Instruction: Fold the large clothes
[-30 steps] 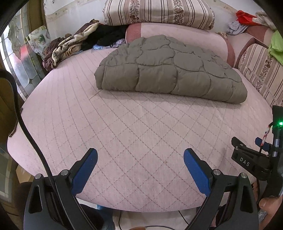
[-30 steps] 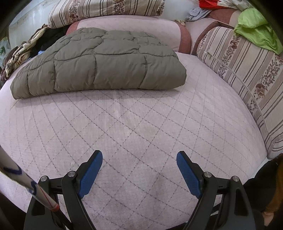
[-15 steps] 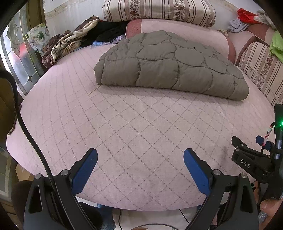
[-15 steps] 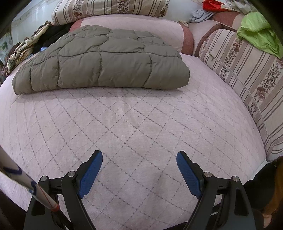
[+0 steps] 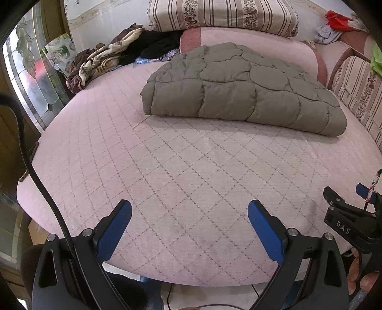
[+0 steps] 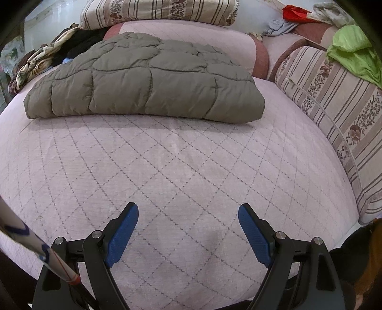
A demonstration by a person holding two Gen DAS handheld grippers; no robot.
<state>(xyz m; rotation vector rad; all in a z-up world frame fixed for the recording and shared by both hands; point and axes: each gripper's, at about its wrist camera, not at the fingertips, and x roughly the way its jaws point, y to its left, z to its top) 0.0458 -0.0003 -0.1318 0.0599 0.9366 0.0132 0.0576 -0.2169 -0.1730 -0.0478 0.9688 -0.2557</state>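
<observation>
A grey-green quilted padded garment [image 5: 241,90] lies folded into a thick flat bundle on the far half of the pink quilted bed [image 5: 167,171]. It also shows in the right wrist view [image 6: 145,81]. My left gripper [image 5: 189,209] is open and empty above the bed's near edge, well short of the garment. My right gripper [image 6: 188,212] is open and empty, also over the near part of the bed [image 6: 181,171]. The side of the right gripper [image 5: 346,214] shows at the right of the left wrist view.
A heap of loose clothes [image 5: 112,59] lies at the bed's far left by a glass door [image 5: 31,78]. Striped cushions [image 5: 222,14] line the back and the right side [image 6: 334,95]. A green cloth [image 6: 353,52] and red cloth [image 6: 296,12] lie on the cushions.
Both grippers have drawn back and lower toward the bed's near edge, jaws staying open. The folded garment has not moved.
</observation>
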